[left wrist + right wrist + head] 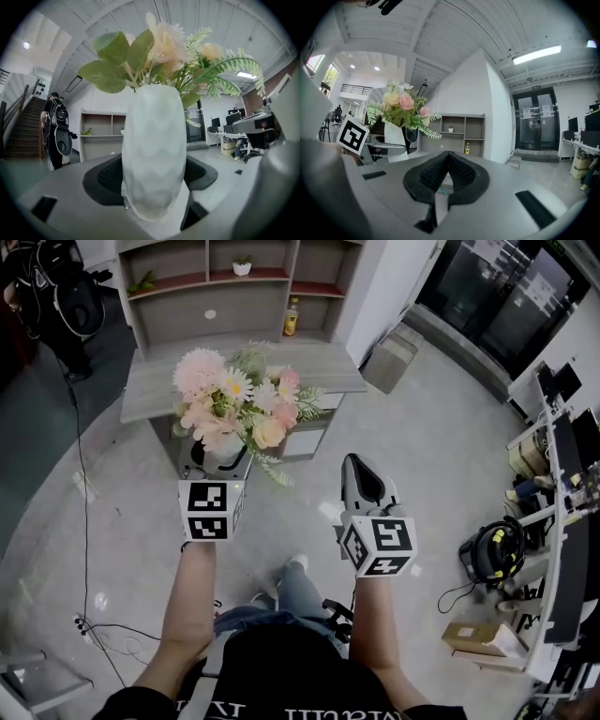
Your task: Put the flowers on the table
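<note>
Holding the white dimpled vase (152,150) in your left gripper (217,470), you have its dark fingers (104,178) clenched on the vase's two sides, low on the body, and the vase stands upright between them. The flowers (239,404) rise out of its mouth: pink, peach and white blooms with fern-like green sprays that hang out past the rim on every side. In the head view the bouquet covers the near edge of the grey bench (150,390). From that steep angle you cannot tell for sure whether the vase is already over the bench top or just short of it, but it is carried in the air and rests on nothing.

Your right gripper (359,472) is level with the left one and well apart from it, out over the pale floor (112,521). Its fingers (461,173) are pressed together tip to tip with nothing between them.

Behind the bench stands an open shelf unit (178,306). A yellow bottle (292,317) sits on a lower shelf at its right, and a small white pot (242,268) with a green plant sits on the shelf above. A person (55,126) in black stands to the left of the shelves, near a staircase.
</note>
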`<state>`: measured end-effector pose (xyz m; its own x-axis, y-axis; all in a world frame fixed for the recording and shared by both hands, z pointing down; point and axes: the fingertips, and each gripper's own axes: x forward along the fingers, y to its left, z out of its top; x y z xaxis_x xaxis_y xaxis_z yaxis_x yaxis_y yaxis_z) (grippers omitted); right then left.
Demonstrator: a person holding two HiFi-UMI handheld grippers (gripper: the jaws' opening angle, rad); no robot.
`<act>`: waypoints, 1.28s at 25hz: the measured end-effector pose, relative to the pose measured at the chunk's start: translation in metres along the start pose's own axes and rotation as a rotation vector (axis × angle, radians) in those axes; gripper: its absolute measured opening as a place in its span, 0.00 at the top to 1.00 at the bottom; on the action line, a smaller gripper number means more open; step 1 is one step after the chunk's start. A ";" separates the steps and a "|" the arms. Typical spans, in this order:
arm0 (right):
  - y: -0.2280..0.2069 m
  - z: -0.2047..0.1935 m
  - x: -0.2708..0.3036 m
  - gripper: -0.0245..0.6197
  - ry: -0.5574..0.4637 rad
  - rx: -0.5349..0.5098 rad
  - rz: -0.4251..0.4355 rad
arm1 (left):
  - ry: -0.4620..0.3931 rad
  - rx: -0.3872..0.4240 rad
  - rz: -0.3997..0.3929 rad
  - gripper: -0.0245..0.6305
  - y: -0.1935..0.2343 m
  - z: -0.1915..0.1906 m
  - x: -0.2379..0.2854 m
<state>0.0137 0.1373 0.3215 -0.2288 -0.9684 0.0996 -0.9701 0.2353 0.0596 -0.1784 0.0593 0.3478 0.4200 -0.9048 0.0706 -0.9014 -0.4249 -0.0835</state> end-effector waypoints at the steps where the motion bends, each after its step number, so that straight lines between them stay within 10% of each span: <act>1: -0.002 0.000 0.004 0.94 -0.001 0.001 -0.001 | -0.001 -0.007 -0.001 0.41 0.001 0.000 0.004; 32: -0.158 0.018 0.285 0.94 -0.004 -0.012 0.101 | -0.012 -0.023 0.063 0.41 0.035 0.025 0.298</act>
<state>0.1007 -0.1772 0.3225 -0.3259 -0.9399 0.1021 -0.9410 0.3329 0.0609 -0.0823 -0.2262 0.3409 0.3636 -0.9300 0.0542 -0.9281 -0.3666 -0.0643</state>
